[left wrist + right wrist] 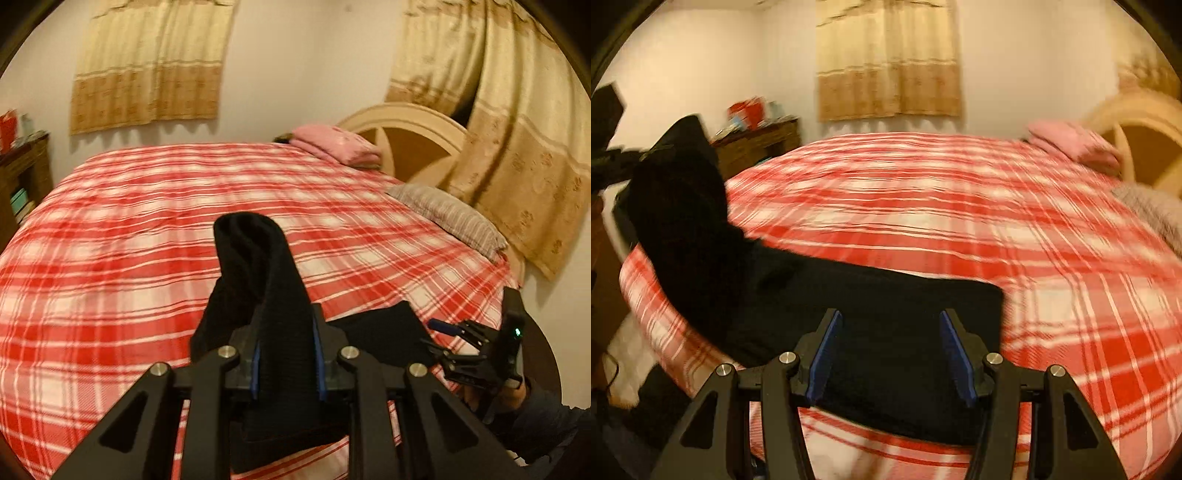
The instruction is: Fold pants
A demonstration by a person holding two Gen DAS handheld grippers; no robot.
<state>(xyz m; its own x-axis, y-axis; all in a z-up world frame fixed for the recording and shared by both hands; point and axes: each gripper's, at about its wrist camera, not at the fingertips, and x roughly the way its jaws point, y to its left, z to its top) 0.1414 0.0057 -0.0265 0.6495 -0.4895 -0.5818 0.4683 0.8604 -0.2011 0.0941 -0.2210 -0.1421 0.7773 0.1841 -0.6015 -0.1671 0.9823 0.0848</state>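
The black pants (886,295) lie on the red and white plaid bed cover (129,221), near its front edge. My left gripper (286,350) is shut on one end of them, and a tall fold of black fabric (251,251) stands up between its blue pads. In the right wrist view that lifted end (679,177) rises at the far left, blurred. My right gripper (892,350) is open, its blue pads wide apart over the flat part of the pants. In the left wrist view the right gripper (439,334), held by a hand, sits beside the pants' right edge.
A folded pink cloth (340,144) and a grey striped pillow (450,218) lie by the cream headboard (406,125) at the bed's far right. A wooden shelf unit (22,173) stands left of the bed. Beige curtains (147,66) hang on the wall.
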